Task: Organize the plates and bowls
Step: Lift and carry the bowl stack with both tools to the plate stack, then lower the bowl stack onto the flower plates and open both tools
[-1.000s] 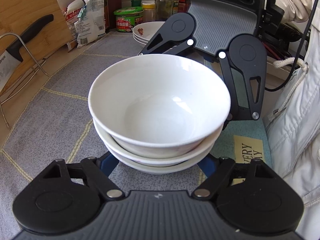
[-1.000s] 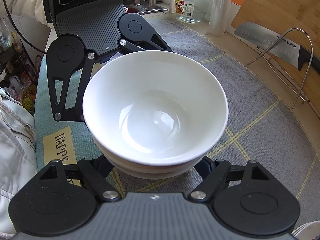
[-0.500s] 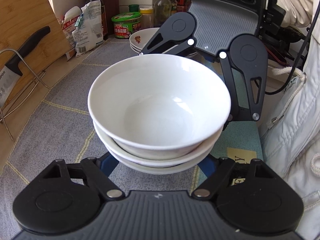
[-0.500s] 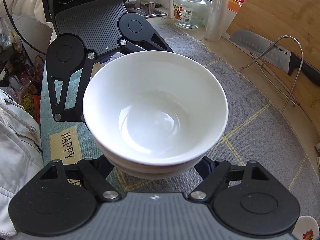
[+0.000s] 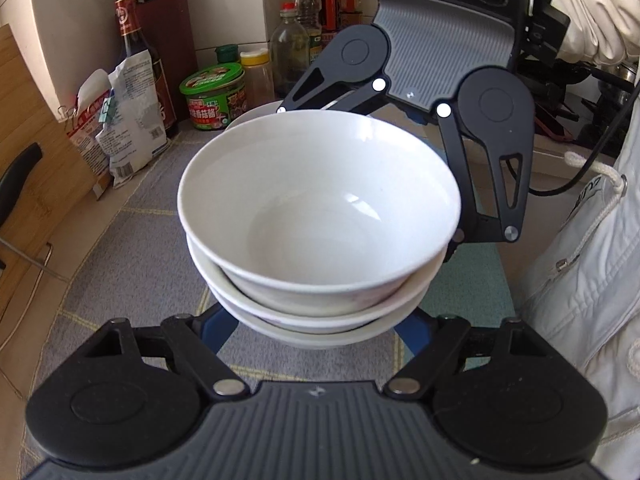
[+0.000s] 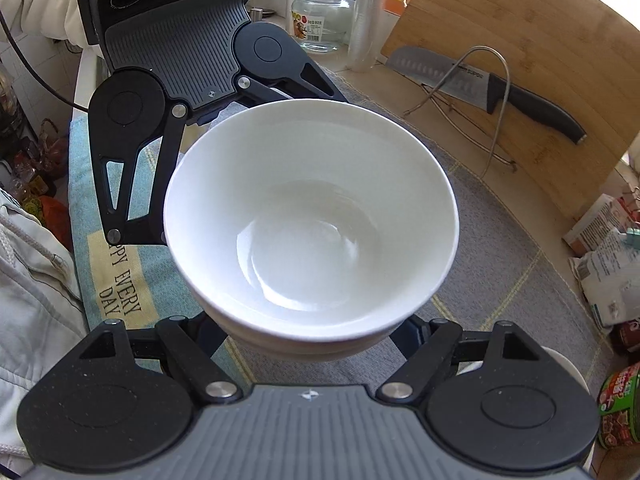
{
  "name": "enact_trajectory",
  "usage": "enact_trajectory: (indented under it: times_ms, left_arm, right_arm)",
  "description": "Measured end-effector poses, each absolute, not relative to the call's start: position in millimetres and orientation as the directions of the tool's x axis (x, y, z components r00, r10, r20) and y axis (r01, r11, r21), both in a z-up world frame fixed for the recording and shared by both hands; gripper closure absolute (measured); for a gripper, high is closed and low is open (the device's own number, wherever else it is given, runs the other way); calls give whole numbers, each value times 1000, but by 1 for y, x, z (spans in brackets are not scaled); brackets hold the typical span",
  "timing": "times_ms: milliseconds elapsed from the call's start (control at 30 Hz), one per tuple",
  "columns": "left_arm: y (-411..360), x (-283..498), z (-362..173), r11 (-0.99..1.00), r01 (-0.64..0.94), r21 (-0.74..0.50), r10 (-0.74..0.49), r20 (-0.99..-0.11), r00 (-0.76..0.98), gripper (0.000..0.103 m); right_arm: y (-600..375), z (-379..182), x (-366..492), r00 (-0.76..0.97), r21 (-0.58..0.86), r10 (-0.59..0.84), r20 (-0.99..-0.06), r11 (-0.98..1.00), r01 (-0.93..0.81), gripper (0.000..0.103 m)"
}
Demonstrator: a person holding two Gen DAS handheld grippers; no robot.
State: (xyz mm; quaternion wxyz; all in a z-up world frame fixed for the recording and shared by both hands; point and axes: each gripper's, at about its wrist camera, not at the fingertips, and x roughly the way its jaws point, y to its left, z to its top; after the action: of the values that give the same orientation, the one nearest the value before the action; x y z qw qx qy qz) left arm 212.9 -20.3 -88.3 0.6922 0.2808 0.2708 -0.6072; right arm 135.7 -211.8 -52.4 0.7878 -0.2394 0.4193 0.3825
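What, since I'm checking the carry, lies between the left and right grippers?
The stack of white bowls, flanked by the left gripper and right gripper from opposite sides; both wrist views show it.

Bare grey mat (image 5: 120,248) lay open at lower left of the left wrist view. Bottles (image 5: 294,44), a green tub (image 5: 212,96) and a bag (image 5: 128,120) crowded the upper left, blocking passage.

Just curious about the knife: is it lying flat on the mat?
No, the knife rests in a wire rack against the wooden board, off the mat.
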Motion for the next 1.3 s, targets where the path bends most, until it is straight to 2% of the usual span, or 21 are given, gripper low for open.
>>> enact_trajectory:
  times_ms: [400, 800, 1300]
  left_arm:
    - [-98, 219, -77, 0, 997, 83, -716, -696, 58, 20]
    - [-167, 230, -84, -104, 989, 101, -719, -695, -5, 20]
    - [-200, 250, -106, -133, 988, 80, -704, -710, -37, 20]
  right_arm:
    - [-283, -35, 134, 435, -105, 334, -836, 680, -725, 17]
    - [-344, -41, 138, 457, -108, 272, -847, 754, -648, 17]
    - [-372, -63, 152, 443, -94, 245, -863, 782, -616, 17]
